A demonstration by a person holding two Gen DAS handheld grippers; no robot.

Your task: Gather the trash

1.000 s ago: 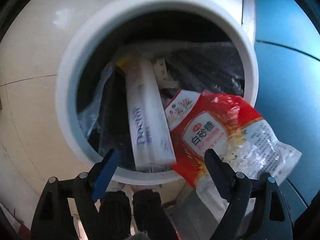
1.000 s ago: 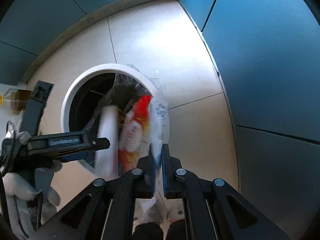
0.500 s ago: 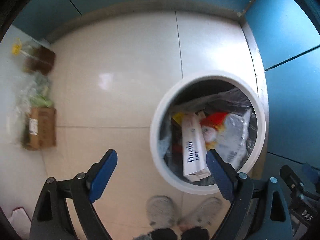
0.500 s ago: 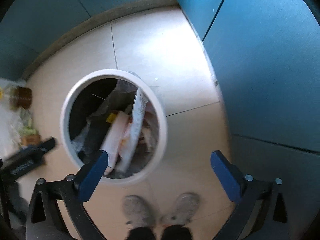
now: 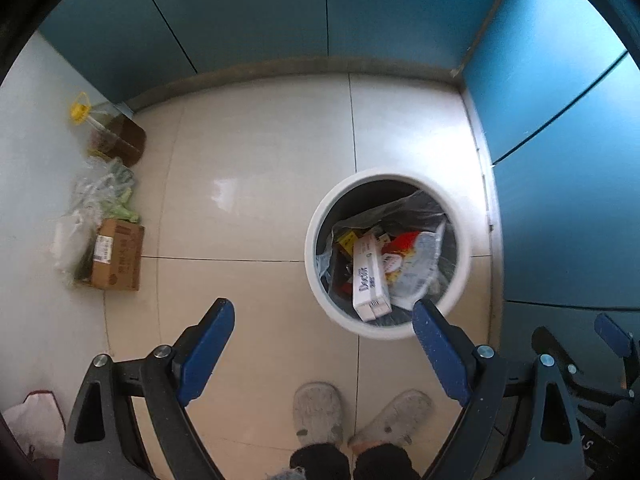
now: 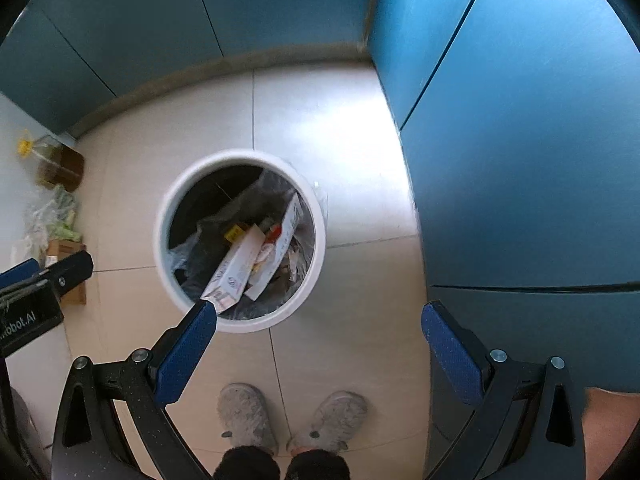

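A round white trash bin (image 5: pixel 464 276) (image 6: pixel 318 264) stands on the tile floor, lined with a clear bag. Inside lie a long white box (image 5: pixel 370 276) (image 6: pixel 234 268) and a red-and-clear snack bag (image 5: pixel 416 260) (image 6: pixel 280 240). My left gripper (image 5: pixel 324 320) is open and empty, high above the floor to the left of the bin. My right gripper (image 6: pixel 320 320) is open and empty, high above the bin's near right side. Part of the right gripper shows at the lower right of the left wrist view (image 5: pixel 608 332).
Blue cabinet fronts (image 5: pixel 560 200) (image 6: pixel 520 160) stand close to the right of the bin and along the back. A cardboard box (image 5: pixel 118 254), plastic bags (image 5: pixel 100 192) and an oil bottle (image 5: pixel 116 136) lie by the left wall. The person's grey slippers (image 5: pixel 320 412) (image 6: pixel 248 416) are below.
The right gripper opened and let go of the red snack bag, which now lies in the bin. Both grippers rose well away from the bin.
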